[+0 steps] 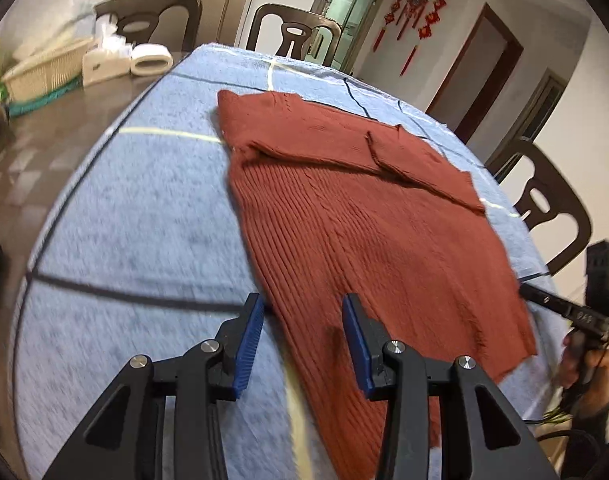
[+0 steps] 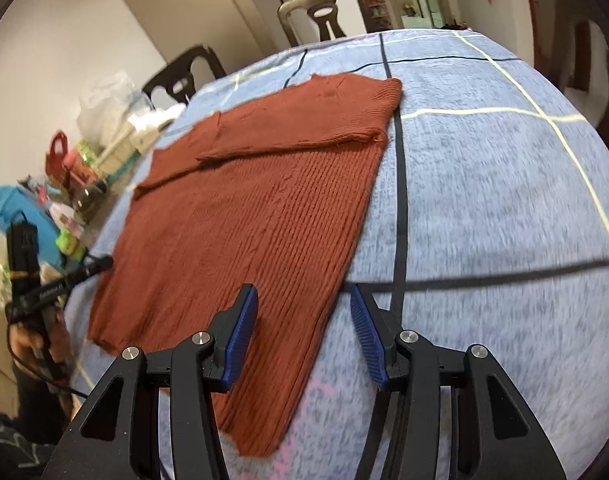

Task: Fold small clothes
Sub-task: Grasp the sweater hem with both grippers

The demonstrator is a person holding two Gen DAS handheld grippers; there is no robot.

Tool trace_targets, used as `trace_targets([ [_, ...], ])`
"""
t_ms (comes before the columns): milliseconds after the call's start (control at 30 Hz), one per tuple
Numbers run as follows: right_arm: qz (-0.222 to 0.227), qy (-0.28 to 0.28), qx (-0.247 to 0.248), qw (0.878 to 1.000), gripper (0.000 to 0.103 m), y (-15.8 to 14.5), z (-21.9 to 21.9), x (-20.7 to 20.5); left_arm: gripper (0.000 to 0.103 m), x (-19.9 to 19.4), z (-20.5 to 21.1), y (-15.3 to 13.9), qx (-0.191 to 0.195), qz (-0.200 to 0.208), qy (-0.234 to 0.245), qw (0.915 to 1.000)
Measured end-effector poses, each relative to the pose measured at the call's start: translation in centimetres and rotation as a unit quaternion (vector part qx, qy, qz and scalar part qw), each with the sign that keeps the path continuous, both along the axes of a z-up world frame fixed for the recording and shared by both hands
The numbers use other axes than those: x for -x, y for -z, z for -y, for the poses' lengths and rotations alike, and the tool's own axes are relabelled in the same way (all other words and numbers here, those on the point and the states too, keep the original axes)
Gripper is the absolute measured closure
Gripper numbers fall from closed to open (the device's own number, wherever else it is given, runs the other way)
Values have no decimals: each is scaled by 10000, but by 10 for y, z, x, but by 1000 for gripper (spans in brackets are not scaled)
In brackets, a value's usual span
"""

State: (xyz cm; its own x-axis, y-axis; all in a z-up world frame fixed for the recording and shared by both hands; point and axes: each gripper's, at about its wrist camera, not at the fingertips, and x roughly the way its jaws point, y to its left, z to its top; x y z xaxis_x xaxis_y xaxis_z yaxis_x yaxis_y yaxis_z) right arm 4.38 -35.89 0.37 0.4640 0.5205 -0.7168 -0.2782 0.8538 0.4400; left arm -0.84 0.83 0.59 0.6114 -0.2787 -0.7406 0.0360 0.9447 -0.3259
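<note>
The rust-red ribbed sweater [image 1: 368,216] lies flat on the blue checked blanket [image 1: 136,200], its long axis running away from you, hem near, both sleeves folded across the far chest. Your left gripper [image 1: 302,340] hovers over the near left hem corner, fingers spread wide and holding nothing; your right gripper [image 2: 304,332] straddles the near right edge, equally wide. Only the left view shows the wicker basket [image 1: 44,72] and one red wall ornament [image 1: 416,12]; it counts three chairs.
</note>
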Motion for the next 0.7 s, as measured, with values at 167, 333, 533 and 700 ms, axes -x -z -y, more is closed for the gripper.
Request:
trace_targets([
  [167,-78,-102,-415,9991,54,3,-2,15,59,15,6,4,330,-5,7,9995],
  [333,-40,-134,-353,9993,56,3,-7,19,59,21,14,6,325,72,27,9994],
  [533,-69,-196,-197,9996,94,5,-12,16,93,11,14,8,292,-20,42,9996],
  [700,273,-30,-188,9994,96,-15,7,26,95,22,-9,-11,297,296,-78,9991],
])
